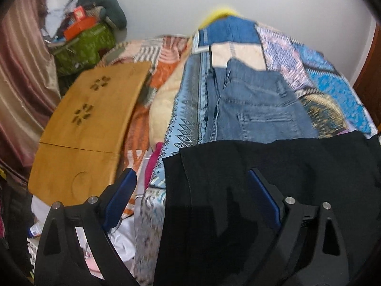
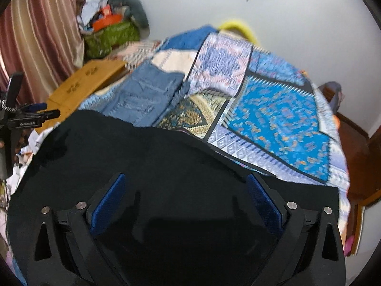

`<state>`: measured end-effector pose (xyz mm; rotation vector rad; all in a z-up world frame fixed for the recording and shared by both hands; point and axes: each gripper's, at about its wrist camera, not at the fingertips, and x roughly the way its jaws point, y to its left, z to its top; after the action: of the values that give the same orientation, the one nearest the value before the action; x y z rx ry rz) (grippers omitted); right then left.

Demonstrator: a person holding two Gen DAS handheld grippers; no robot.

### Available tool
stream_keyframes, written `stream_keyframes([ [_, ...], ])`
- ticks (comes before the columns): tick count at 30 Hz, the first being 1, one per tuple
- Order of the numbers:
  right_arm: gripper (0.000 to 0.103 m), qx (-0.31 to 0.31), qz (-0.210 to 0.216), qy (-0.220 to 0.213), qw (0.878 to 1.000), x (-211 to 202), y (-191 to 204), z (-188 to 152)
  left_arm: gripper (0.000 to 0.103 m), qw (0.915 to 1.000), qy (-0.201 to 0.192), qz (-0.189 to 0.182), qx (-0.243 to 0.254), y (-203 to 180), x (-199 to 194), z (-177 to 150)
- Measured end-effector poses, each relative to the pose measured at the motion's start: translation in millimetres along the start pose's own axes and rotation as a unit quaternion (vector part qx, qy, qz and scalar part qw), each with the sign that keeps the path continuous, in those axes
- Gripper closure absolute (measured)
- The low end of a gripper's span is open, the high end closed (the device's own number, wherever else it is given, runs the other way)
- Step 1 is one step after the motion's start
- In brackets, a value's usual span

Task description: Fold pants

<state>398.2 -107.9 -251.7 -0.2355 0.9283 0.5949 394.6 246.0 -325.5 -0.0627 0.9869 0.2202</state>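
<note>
Left gripper (image 1: 191, 199) spread wide over the black pants' (image 1: 273, 178) left edge on the quilt (image 1: 333, 88), gripping nothing. Right gripper (image 2: 185, 197) likewise wide above them. Risked snagging quilt or folded jeans (image 1: 257, 109) beyond.

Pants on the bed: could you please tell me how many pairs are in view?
2. The black pants lie nearest, spread under both cameras; the folded blue jeans lie beyond them on the patchwork bedspread. Others may be hidden in the clutter at the left.
</note>
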Motion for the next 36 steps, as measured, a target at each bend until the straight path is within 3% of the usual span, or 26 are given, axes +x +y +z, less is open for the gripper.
stream_keyframes([
  [2,0.019,-0.01,0.004,0.017,1.0,17.4,-3.4,8.3,0.009,0.9998,0.019,-0.001,0.006,0.3,19.8,4.0],
  [5,0.023,-0.029,0.013,0.029,0.999,36.7,-5.6,16.5,0.009,0.9992,0.038,-0.007,0.009,1.1,41.8,6.5],
  [8,0.033,-0.044,0.034,0.039,0.998,52.6,-7.1,22.3,0.018,0.9978,0.061,-0.024,0.0,5.5,60.4,8.6],
  [13,0.044,-0.056,0.077,0.063,0.993,69.9,-6.6,25.5,0.038,0.9948,0.082,-0.057,-0.02,5.4,75.8,11.0],
  [16,0.047,-0.062,0.079,0.065,0.993,72.9,-5.2,23.7,0.053,0.9941,0.083,-0.064,-0.028,4.5,75.5,12.5],
  [19,0.059,-0.07,0.079,0.06,0.993,70.3,-3.8,21.9,0.074,0.9951,0.079,-0.056,-0.019,0.4,70.3,14.7],
  [22,0.076,-0.076,0.074,0.049,0.993,64.5,-0.8,21.2,0.085,0.9966,0.07,-0.043,-0.008,-3.1,61.0,18.0],
  [25,0.09,-0.085,0.064,0.037,0.994,55.6,6.4,22.4,0.088,0.9973,0.059,-0.044,-0.005,-4.1,47.3,20.2],
  [36,0.092,-0.074,0.051,-0.021,0.996,-16.3,21.2,14.2,0.091,0.9989,-0.011,-0.042,0.017,-6.5,-50.3,11.6],
])
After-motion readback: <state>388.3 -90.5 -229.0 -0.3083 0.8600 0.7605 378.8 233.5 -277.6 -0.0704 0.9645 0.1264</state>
